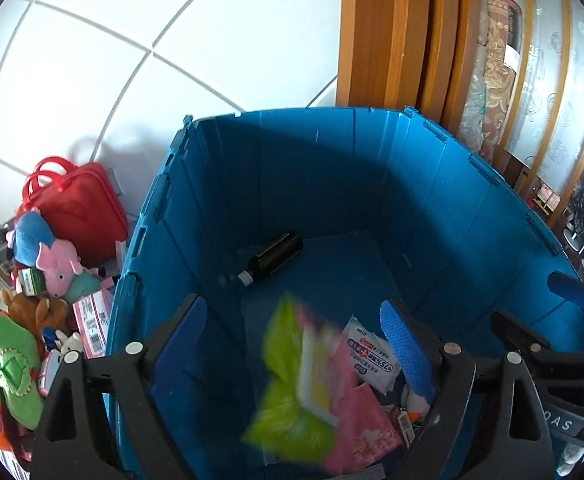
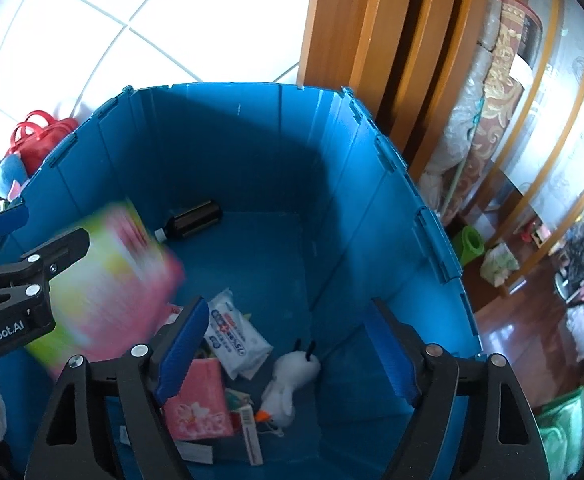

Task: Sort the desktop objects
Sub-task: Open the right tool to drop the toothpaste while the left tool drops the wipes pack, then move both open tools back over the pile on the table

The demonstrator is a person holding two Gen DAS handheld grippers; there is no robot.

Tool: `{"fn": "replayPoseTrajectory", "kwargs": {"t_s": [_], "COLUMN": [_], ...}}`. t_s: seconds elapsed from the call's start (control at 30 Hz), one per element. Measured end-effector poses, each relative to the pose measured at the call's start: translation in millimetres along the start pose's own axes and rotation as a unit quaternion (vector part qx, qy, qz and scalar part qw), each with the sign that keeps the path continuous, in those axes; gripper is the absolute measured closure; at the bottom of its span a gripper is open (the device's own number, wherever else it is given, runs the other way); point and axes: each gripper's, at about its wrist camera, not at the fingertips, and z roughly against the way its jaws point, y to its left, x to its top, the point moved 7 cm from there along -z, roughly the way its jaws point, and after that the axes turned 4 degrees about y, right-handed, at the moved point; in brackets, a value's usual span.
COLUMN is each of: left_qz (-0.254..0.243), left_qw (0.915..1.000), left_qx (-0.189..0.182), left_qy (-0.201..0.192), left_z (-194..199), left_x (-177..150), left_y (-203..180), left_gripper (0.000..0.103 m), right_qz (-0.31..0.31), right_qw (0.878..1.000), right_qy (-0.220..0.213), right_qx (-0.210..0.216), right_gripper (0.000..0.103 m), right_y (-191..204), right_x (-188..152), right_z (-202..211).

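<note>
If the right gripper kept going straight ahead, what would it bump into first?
Probably the wipes pack and white plush on the bin floor, between the open right gripper fingers. Depth is hard to judge.

We're in a home, by the looks of it: white tiled wall (image 1: 132, 40), a wooden door frame (image 2: 351, 32), glossy wood floor (image 2: 531, 320). Plush toys (image 1: 58, 260) piled beside a red bag (image 1: 80, 204), and what may be rolled carpets (image 2: 503, 92) against frosted-glass panels (image 1: 551, 80).
</note>
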Motion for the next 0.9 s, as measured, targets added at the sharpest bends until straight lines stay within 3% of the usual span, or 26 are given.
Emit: {"fn": "replayPoseTrajectory", "kwargs": {"t_s": [0.17,0.37,0.57,0.63,0.9], "left_qz": [0.0,0.002,0.026,0.03,0.051], "left_qw": [1.0,0.9992,0.9976,0.9964,0.9884], "left_qx": [-0.008,-0.027,-0.034,-0.04,0.032], "left_qy": [0.003,-0.029,-0.053,-0.069,-0.14], "left_z": [-1,14,55,74,133], "left_x": [-1,-1,-12,-19,-55], "left_y": [0,-2,8,14,73], "left_gripper": [0.014,0.014,0.014,0.014,0.013], "right_qz": [0.002,-0.012,-0.023,-0.019,0.011], "right_qw": [1.0,1.0,0.998,0.997,0.99], "right_qy": [-0.004,-0.014,-0.059,-0.07,-0.111], "right_qx": [-0.003,0.014,0.015,0.033,0.082], "right_gripper": [0.017,0.006,0.001,0.0,0.0], "right_y": [0,-4,-2,11,81], "right_x": [0,1,1,-3,-19], "right_z": [1,5,27,36,69]}}
